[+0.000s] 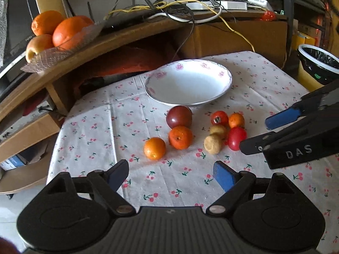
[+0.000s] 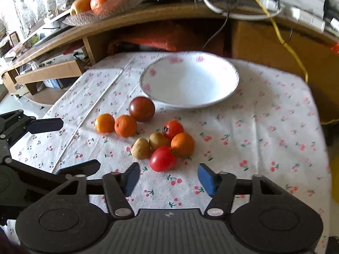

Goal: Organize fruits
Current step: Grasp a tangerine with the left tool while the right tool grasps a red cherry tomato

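An empty white bowl (image 1: 188, 82) (image 2: 189, 80) with a pink flower rim stands on the cherry-print cloth (image 1: 95, 127) (image 2: 264, 137). In front of it lie several small fruits: a dark red tomato (image 1: 179, 116) (image 2: 142, 108), two oranges (image 1: 180, 137) (image 1: 154, 148), two tan round fruits (image 1: 213, 144) (image 2: 141, 148), red ones (image 1: 236, 138) (image 2: 162, 158) and another orange (image 2: 182, 144). My left gripper (image 1: 171, 174) is open, just short of the oranges. My right gripper (image 2: 168, 178) is open, close to the red fruit, holding nothing.
A wooden shelf (image 1: 118, 40) behind the table carries a glass dish (image 1: 63, 48) (image 2: 101, 10) of large oranges, plus cables. A black-lined bin (image 1: 317, 63) stands at the right. Cardboard boxes (image 1: 239, 36) sit behind and at the left. The right gripper (image 1: 260, 134) shows in the left wrist view.
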`<state>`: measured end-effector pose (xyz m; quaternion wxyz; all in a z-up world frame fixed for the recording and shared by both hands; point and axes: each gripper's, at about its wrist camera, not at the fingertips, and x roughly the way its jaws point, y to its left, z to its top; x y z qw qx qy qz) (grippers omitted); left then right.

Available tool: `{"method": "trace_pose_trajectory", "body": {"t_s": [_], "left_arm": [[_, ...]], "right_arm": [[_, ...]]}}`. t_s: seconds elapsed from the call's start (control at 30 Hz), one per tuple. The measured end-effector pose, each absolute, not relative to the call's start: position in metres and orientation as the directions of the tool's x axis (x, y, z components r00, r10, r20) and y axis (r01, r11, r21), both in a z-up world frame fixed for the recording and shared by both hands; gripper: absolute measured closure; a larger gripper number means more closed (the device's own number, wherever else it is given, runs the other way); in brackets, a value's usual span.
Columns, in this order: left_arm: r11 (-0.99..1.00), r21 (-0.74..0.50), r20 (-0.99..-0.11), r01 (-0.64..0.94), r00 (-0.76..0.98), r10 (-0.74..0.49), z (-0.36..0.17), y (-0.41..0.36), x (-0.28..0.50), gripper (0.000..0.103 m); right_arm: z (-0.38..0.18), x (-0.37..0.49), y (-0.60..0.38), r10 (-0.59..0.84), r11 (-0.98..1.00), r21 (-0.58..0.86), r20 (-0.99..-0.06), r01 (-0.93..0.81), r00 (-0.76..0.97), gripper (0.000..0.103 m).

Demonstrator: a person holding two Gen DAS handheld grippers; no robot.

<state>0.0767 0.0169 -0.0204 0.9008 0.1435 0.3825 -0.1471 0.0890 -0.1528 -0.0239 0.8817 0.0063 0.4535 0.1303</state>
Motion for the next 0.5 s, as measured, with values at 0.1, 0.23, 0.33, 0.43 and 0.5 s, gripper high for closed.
{"method": "trace_pose_trajectory", "body": {"t_s": [0.1, 0.23, 0.33, 0.43, 0.5], "left_arm": [[0.911, 0.146, -0.74, 0.386, 0.653, -0.158, -0.027, 0.02, 0.081, 0.009], [0.905, 0.137, -0.746, 0.403, 0.643, -0.173, -0.034, 0.026, 0.09, 0.015], [0.904, 0.142, -0.747, 0.403, 0.643, -0.17, -0.037, 0.027, 0.099, 0.02], [0.903, 0.143, -0.743, 0.405, 0.647, -0.172, -0.04, 0.029, 0.11, 0.026], [0.904, 0.122, -0.744, 0.41, 0.641, -0.19, -0.043, 0.03, 0.119, 0.03]], "right_arm": [[-0.033, 0.097, -0.153, 0.249, 0.963, 0.153, -0.815, -0.22, 0.524, 0.063], [-0.039, 0.103, -0.15, 0.266, 0.959, 0.171, -0.818, -0.225, 0.51, 0.066], [-0.041, 0.106, -0.147, 0.263, 0.959, 0.16, -0.816, -0.235, 0.515, 0.066], [-0.041, 0.108, -0.149, 0.271, 0.956, 0.167, -0.812, -0.24, 0.517, 0.066], [-0.042, 0.109, -0.151, 0.277, 0.954, 0.171, -0.81, -0.244, 0.516, 0.066]]}}
